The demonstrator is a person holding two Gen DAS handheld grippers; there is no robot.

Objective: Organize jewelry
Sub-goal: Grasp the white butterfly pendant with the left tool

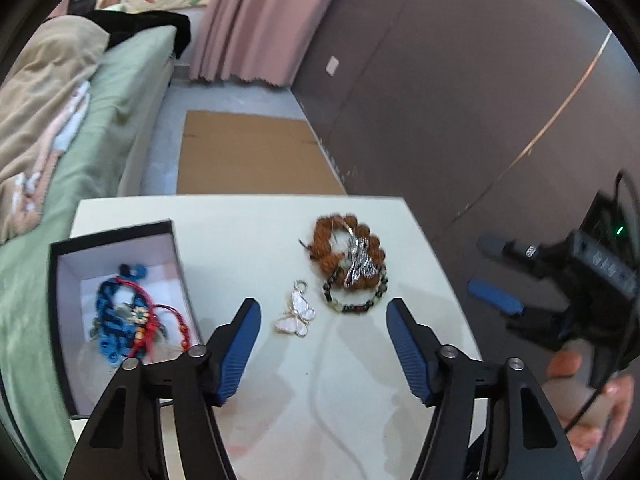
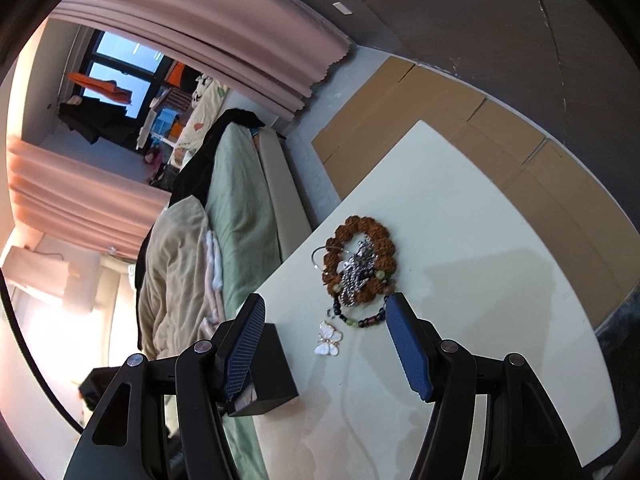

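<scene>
On the white table (image 1: 248,232) lie a white butterfly pendant (image 1: 295,316), a brown bead bracelet (image 1: 340,248) with a silver chain piece (image 1: 358,262) on it, and a dark bead bracelet (image 1: 356,300). A black box (image 1: 120,296) at the left holds blue and red cords (image 1: 124,320). My left gripper (image 1: 324,320) is open above the table, the pendant between its fingers. My right gripper (image 2: 326,320) is open and empty; in the left wrist view it (image 1: 492,272) hovers off the table's right edge. The right wrist view shows the pendant (image 2: 329,338), brown bracelet (image 2: 360,264) and box corner (image 2: 272,372).
A bed with green sheets (image 1: 100,128) and a beige blanket (image 1: 36,92) runs along the table's left side. Flat cardboard (image 1: 252,156) lies on the floor beyond the table. A dark wall (image 1: 460,100) stands at the right, pink curtains (image 1: 260,12) behind.
</scene>
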